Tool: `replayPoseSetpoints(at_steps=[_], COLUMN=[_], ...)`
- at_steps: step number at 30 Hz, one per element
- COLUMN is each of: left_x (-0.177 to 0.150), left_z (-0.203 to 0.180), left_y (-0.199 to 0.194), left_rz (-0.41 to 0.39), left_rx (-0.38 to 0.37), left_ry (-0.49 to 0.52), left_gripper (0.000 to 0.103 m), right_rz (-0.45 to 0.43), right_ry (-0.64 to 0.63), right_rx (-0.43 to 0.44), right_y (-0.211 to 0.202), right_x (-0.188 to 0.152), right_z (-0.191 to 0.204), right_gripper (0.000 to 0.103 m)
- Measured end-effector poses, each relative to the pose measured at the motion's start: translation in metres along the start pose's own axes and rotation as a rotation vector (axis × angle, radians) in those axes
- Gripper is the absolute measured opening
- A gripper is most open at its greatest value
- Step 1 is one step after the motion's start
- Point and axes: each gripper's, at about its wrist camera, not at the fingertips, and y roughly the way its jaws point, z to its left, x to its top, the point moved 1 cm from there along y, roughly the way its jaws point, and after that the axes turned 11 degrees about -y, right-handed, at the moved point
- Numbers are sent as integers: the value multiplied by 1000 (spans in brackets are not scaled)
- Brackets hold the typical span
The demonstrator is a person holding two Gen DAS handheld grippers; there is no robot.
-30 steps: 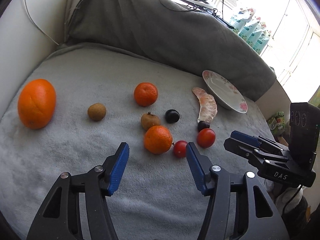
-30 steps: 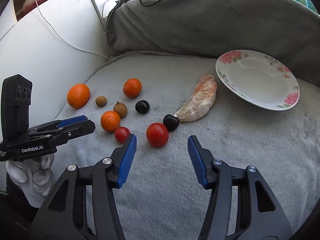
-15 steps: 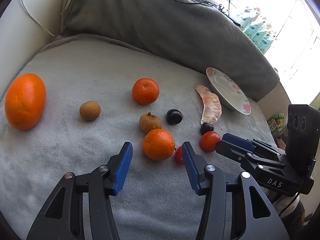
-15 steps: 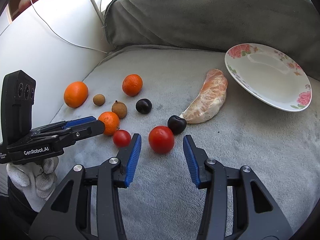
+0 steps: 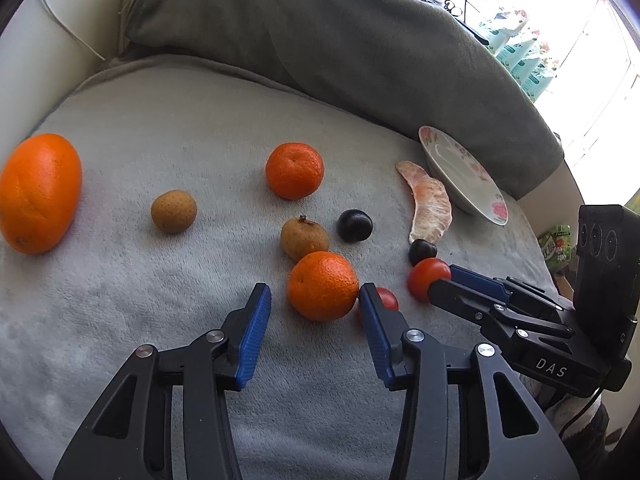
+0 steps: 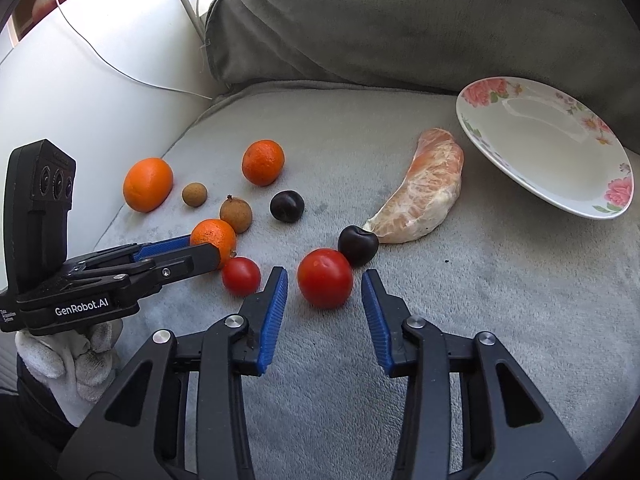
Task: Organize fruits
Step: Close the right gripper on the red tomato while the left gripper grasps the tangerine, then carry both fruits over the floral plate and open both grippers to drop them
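Fruits lie on a grey blanket. My left gripper (image 5: pixel 314 300) is open around a near mandarin (image 5: pixel 322 286), jaws on either side, not touching. My right gripper (image 6: pixel 325 288) is open around a large red tomato (image 6: pixel 325 278). A small tomato (image 6: pixel 241 276) lies between the two grippers. A dark cherry (image 6: pixel 357 245) touches the large tomato. A pomelo segment (image 6: pixel 424 196) lies beside a floral plate (image 6: pixel 540 144). Farther off are another mandarin (image 5: pixel 294 171), a big orange (image 5: pixel 38 192), two brown longans (image 5: pixel 173 211) (image 5: pixel 304 238) and a second dark cherry (image 5: pixel 354 225).
A grey cushion (image 6: pixel 400 20) rises behind the blanket and the plate leans on it. A white wall with a cable (image 6: pixel 100 60) is at the left. The blanket's right edge drops off past the plate (image 5: pixel 532 216).
Both grippers have moved forward and down. The left one now brackets the near mandarin; the right one now brackets the large tomato. Both stay open.
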Motion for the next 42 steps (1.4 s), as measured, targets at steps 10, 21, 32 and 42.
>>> replayPoseSetpoints(at_steps=[10,21,32,42], left_x=[0,-2,0,12], left_z=[-3,-1,-16,-50], left_y=[2,-4,-14,-14], left_rz=[1,-16,-39,-50], left_rx=[-20,-20,-45,-85], left_ry=[3,-1,26,91], left_gripper=[35,34,34,34], right_rz=[9,-19,-73,-125], right_ry=[1,0,10,32], right_rx=[-1,-10,-43,-114], right_y=[5,-3,-27,-55], right_x=[-1,-2,0,1], right_z=[0,3,-6,-32], right_gripper=[31,30,30,30])
